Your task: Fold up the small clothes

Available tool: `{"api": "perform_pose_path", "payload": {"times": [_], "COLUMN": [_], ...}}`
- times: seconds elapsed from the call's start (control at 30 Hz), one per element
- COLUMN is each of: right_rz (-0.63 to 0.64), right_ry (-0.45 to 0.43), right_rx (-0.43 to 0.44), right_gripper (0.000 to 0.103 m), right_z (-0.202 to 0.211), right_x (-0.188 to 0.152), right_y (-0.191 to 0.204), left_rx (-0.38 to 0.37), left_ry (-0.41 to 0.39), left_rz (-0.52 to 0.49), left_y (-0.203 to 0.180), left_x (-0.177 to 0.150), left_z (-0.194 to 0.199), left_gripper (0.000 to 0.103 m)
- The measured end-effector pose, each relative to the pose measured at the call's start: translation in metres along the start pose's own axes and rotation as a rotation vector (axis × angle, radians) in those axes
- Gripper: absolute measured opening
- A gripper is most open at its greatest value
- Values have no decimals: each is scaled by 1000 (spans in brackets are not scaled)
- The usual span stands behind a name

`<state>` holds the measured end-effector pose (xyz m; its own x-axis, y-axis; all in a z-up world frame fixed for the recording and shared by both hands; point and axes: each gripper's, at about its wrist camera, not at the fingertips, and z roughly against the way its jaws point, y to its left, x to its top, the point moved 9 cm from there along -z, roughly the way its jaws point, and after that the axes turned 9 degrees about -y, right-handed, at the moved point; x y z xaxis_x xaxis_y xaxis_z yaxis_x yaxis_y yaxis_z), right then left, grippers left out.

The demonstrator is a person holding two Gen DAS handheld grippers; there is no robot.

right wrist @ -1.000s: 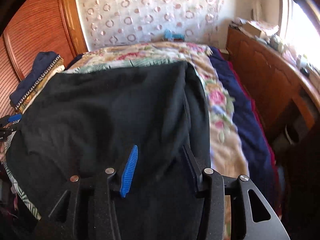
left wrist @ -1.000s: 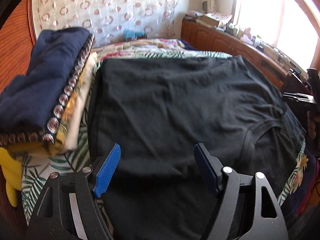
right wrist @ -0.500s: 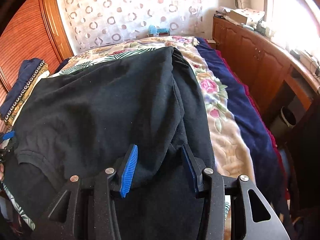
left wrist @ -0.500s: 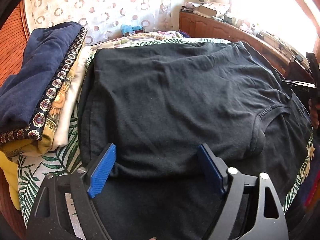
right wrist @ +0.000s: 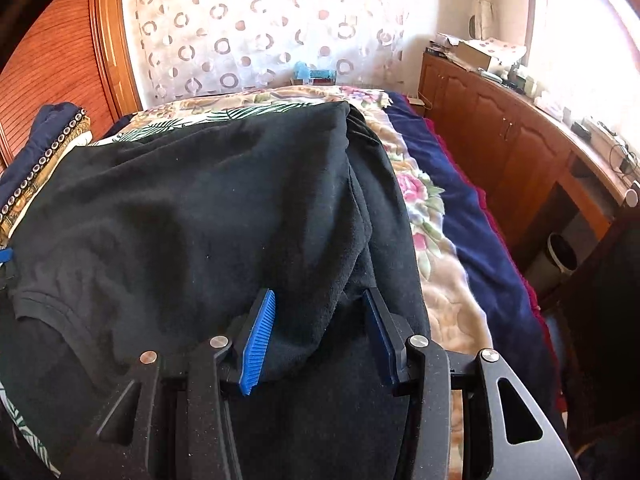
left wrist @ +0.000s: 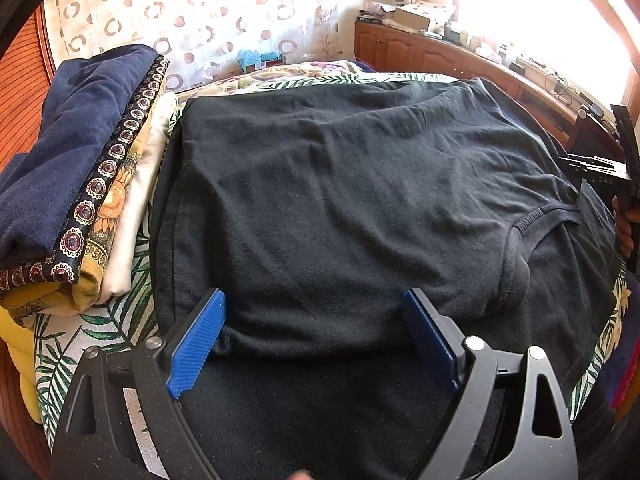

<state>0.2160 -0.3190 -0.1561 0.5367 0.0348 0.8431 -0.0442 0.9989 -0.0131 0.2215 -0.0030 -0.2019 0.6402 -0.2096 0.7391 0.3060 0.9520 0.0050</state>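
So the left gripper (left wrist: 316,336) is being opened right now, jaws spreading wide, and the folded edge of the black shirt (left wrist: 340,200) sits between the pads (left wrist: 198,344) without being pinched. A second back the jaws were noticeably narrower on that same edge, so the fold is basically being let go on this side.

The right gripper (right wrist: 316,336) is kept at a middling width with a bunched sleeve of the shirt (right wrist: 200,220) between its pads; it looks clamped, though a firm pinch can't be confirmed. It's been brought lower than a second ago, and the cloth it carries is now laid down over the body of the shirt.

Further out, the shirt is spread flat on the bed (left wrist: 120,320), collar toward the right side. A stack (left wrist: 80,180) of folded clothes is parked just beside it. Probably one fold done, release pending on the right.
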Motion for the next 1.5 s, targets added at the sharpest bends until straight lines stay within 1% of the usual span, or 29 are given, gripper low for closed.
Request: {"api": "perform_pose_path", "payload": {"times": [0.23,0.27,0.37,0.4,0.47,0.57,0.6,0.67,0.73,0.8,0.83,0.93,1.1,1.17,1.2,1.23,1.3,1.37,1.5], "right_rz": [0,1,2,0,-1,4,4,5,7,7,8,9,9,9,10,10,10,10,11], "right_ry": [-2,-2,-4,-6,-7,-5,-5,-5,-6,-6,-6,-6,-6,-6,-6,-6,-6,-6,-6], "right_rx": [-5,-5,-7,-6,-7,-8,-7,-5,-7,-7,-7,-6,-5,-5,-5,-5,-4,-4,-4], "right_gripper": [48,48,48,48,48,48,48,48,48,48,48,48,48,48,48,48,48,48,48], "right_z": [0,0,0,0,0,-1,-1,-1,-1,-2,-2,-2,-2,-2,-2,-2,-2,-2,-2], "right_x": [3,3,3,3,3,4,4,4,4,4,4,4,4,4,4,4,4,4,4], "right_y": [1,0,0,-1,-1,-1,-1,-2,-2,-3,-3,-3,-3,-3,-3,-3,-3,-3,-3], "left_rx": [9,9,11,17,58,69,73,86,65,58,54,78,88,81,83,94,89,76,74], "left_ry": [10,4,-58,-67,-87,-116,-119,-114,-98,-93,-95,-90,-61,-64,-66,-73,-98,-103,-112], "left_rz": [16,18,32,38,47,77,92,131,175,190,191,191,190,176,161,146,130,128,115], "left_y": [3,5,12,15,27,40,45,54,60,62,62,66,70,67,66,64,60,58,56], "left_x": [-3,-4,0,1,3,4,4,0,-4,-5,-5,-7,-13,-13,-12,-10,-5,-1,4], "left_z": [6,10,32,37,49,58,58,58,53,49,47,44,35,35,34,36,40,41,38], "left_gripper": [90,90,90,90,89,83,79,69,45,39,38,38,37,26,17,14,14,14,14]}}
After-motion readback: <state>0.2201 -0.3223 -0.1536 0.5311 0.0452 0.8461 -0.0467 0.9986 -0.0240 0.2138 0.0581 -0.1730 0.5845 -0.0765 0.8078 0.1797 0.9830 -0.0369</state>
